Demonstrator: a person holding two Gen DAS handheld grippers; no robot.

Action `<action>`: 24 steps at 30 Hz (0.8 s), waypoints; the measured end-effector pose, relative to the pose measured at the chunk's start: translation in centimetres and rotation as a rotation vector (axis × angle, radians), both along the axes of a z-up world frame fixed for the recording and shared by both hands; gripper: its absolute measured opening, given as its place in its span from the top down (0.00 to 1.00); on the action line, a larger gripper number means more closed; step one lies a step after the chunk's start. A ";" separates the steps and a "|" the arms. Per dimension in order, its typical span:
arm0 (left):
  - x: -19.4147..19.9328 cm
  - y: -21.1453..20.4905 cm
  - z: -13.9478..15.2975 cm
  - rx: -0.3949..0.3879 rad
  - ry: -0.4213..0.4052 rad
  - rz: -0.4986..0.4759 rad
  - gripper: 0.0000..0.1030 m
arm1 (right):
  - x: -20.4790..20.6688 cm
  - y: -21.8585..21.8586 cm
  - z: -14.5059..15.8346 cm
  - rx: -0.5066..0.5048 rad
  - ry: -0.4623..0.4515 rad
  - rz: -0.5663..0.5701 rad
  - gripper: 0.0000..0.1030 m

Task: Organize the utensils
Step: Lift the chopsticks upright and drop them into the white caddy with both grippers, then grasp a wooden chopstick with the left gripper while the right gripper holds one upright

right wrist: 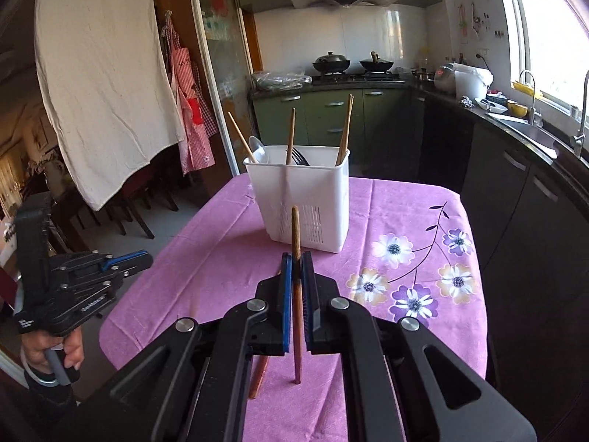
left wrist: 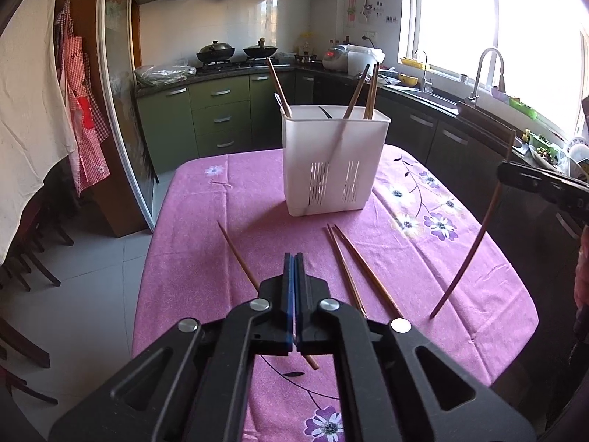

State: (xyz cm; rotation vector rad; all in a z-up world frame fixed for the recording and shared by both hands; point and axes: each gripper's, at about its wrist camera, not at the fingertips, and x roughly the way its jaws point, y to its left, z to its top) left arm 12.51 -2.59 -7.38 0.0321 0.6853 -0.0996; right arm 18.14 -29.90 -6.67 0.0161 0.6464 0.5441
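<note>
The right gripper is clamped on a brown chopstick that stands nearly upright between its blue pads. In the right wrist view the stick's top rises in front of the white utensil holder at 12 o'clock, while its lower end hangs above the pink floral surface.

Only the left wrist view shows that stick full length, at 3 o'clock and held clear of the cloth, along with three chopsticks lying loose: a single one at 10 o'clock of the left gripper and a pair at 2 o'clock.

The left gripper's jaws are pressed together with nothing between them. Only the right wrist view shows the hand carrying it, at 8 o'clock.

The holder already contains several chopsticks and a spoon.
</note>
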 end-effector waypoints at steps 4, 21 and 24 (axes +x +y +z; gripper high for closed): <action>1.2 0.9 -0.2 -0.041 0.053 0.017 1.00 | -0.5 -0.6 -0.2 0.017 0.002 -0.005 0.94; 15.4 4.6 -9.6 0.045 0.494 0.243 0.71 | -0.6 -0.3 -0.5 0.051 0.019 0.047 0.94; 16.1 4.8 -10.5 0.030 0.527 0.254 0.73 | -0.5 -0.3 -0.5 0.050 0.021 0.053 0.94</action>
